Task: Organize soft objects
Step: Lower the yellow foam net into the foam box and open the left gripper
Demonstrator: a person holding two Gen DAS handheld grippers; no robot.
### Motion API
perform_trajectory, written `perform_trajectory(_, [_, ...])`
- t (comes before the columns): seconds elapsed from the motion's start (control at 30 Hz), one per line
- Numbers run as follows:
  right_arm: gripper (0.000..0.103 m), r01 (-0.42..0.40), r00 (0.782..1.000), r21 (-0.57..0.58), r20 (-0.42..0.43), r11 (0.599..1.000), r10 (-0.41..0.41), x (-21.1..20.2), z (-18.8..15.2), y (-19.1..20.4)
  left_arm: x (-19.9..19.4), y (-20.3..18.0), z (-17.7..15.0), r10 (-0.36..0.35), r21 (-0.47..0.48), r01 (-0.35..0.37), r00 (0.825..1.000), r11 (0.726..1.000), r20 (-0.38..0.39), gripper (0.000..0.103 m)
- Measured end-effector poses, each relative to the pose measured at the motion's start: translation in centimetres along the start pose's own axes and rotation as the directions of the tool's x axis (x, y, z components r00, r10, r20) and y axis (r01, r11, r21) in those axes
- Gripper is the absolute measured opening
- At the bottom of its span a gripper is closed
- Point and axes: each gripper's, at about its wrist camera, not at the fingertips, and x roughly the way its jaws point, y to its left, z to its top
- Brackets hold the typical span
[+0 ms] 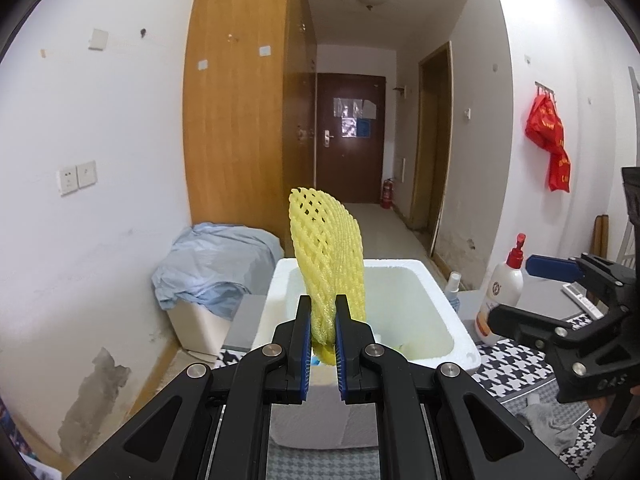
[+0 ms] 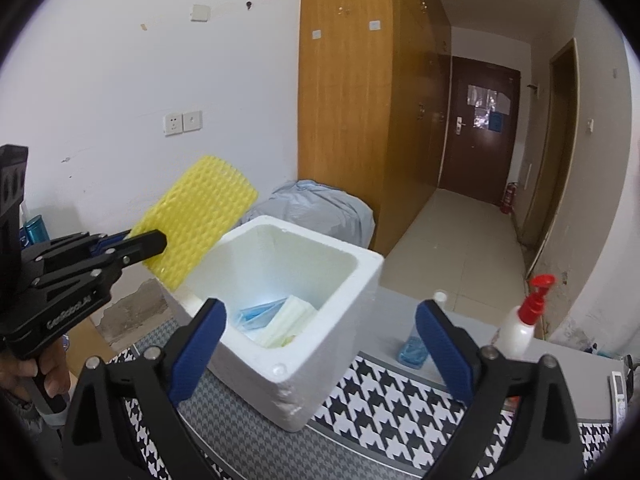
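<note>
Even indoor light, sharp, fisheye-warped dark corners

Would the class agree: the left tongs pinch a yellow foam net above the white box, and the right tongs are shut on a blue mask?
Not quite. The right tongs stand open with nothing between them, as the right wrist view shows; the blue masks lie inside the box. The rest holds: the left tongs pinch the yellow net above the box.

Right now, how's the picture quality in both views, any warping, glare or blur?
Left wrist view: strong fisheye bowing of the wardrobe and walls, dark corners, yellow foam net sharp. Right wrist view: same barrel warp, a bright washed-out patch inside the white foam box, near claw slightly soft.
</note>
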Motion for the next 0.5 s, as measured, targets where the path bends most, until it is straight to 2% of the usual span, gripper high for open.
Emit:
perform_trajectory(0.23, [0.098,0.015,1.000,0.006,-0.007,1.000,-0.015,-0.6,-0.6,-0.4,1.5,-0.6,0.5,-0.009,0.012,0.009,1.000,1.000,-0.014,0.011])
perform_trajectory(0.5, [0.098,0.033,0.999,0.012,-0.004,0.999,-0.033,-2.0,-1.4,-0.9,4.0,-0.7,0.7,-0.031,0.011,0.032,0.997,0.999,-0.066,0.011])
